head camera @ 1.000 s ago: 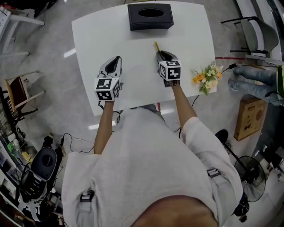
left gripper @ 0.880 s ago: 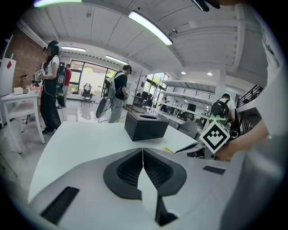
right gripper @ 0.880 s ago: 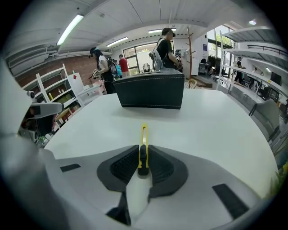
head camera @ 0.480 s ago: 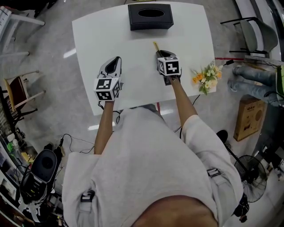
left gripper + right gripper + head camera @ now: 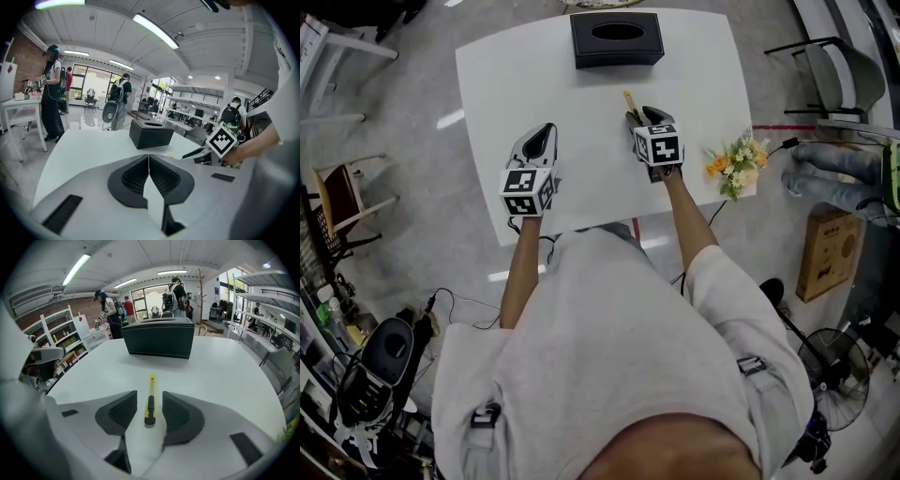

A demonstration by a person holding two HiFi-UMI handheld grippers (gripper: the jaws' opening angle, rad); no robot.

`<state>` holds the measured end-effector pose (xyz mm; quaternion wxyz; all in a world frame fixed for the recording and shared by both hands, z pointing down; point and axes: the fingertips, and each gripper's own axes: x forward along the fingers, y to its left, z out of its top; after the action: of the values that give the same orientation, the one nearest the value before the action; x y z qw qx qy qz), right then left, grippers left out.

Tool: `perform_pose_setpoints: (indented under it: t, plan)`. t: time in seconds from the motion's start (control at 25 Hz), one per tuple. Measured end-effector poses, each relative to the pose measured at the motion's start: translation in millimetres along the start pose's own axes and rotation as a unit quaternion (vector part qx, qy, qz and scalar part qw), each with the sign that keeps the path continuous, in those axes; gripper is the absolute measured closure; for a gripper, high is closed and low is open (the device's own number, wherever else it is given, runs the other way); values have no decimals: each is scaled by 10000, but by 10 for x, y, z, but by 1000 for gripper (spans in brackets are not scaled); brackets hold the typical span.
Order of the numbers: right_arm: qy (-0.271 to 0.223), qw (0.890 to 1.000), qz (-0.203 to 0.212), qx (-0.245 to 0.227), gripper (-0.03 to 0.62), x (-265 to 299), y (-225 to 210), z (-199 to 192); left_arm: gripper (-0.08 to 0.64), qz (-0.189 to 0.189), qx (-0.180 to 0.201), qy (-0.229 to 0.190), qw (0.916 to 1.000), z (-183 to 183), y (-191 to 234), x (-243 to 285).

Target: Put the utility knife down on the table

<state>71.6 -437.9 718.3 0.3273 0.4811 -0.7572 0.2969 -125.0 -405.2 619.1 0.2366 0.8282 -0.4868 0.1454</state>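
Observation:
A yellow utility knife (image 5: 150, 401) with a black slider lies flat on the white table (image 5: 220, 369). It rests between the pads of my right gripper (image 5: 150, 416), and a gap shows on each side of it. The jaws are opening and touch nothing. From the head view only the knife's yellow tip (image 5: 630, 101) sticks out past my right gripper (image 5: 645, 116). My left gripper (image 5: 542, 139) hovers over the table to the left, its jaws closed together with nothing in them; its pads (image 5: 149, 180) meet in the left gripper view.
A black tissue box (image 5: 618, 37) stands at the table's far edge, beyond the knife. A small bunch of flowers (image 5: 736, 164) sits at the right edge. A chair (image 5: 834, 66) and a cardboard box (image 5: 828, 248) stand on the floor to the right. People stand in the room's background.
My right gripper's jaws have come apart and released the knife, which now lies on the table. Neither hand has shifted.

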Motion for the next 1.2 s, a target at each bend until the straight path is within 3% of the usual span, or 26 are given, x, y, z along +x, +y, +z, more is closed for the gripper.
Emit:
perform_pose_setpoints:
  t: [0.12, 0.64, 0.84, 1.2]
  plan:
    - [-164, 9998, -44, -44, 411, -91, -28, 42, 538, -23, 25, -20, 10000, 23, -32, 9]
    - [-964, 9946, -386, 70, 548, -684, -127, 69, 538, -92, 187, -148, 9997, 143, -206, -12]
    - [-1212, 9919, -342, 142, 560, -870, -130, 61, 538, -79, 233, -199, 9995, 169, -313, -52]
    - [-1969, 9790, -497, -196, 561, -1352, -75, 367, 538, 21, 393, -489, 9980, 347, -414, -213]
